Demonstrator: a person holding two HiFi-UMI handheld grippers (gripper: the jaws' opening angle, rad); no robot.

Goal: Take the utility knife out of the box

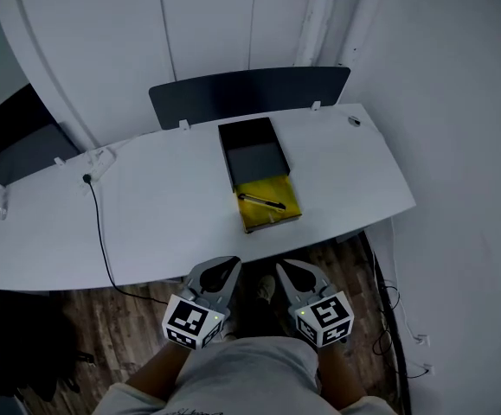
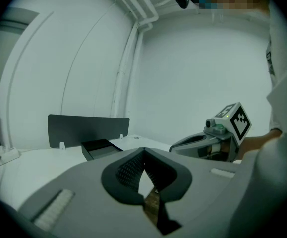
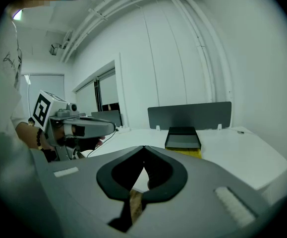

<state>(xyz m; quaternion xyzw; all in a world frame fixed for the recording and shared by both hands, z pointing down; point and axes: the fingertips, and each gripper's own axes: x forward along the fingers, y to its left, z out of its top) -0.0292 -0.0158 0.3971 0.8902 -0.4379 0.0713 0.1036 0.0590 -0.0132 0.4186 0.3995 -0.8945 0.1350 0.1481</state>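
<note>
An open black box [image 1: 252, 152] lies on the white table [image 1: 146, 214], right of its middle. A yellow tray [image 1: 272, 206] sticks out of the box's near end, and the dark utility knife [image 1: 261, 201] lies across it. My left gripper [image 1: 234, 263] and right gripper [image 1: 282, 265] hang side by side below the table's near edge, short of the box, both shut and empty. In the left gripper view the jaws [image 2: 143, 151] meet, with the box [image 2: 101, 148] ahead. The right gripper view shows its jaws [image 3: 144, 148] meeting, and the box [image 3: 183, 137] ahead on the table.
A dark divider panel [image 1: 250, 93] stands along the table's far edge. A black cable [image 1: 99, 227] runs over the table's left part and down to the wooden floor [image 1: 129, 318]. A small object [image 1: 354, 121] lies at the far right corner. White walls close in behind and to the right.
</note>
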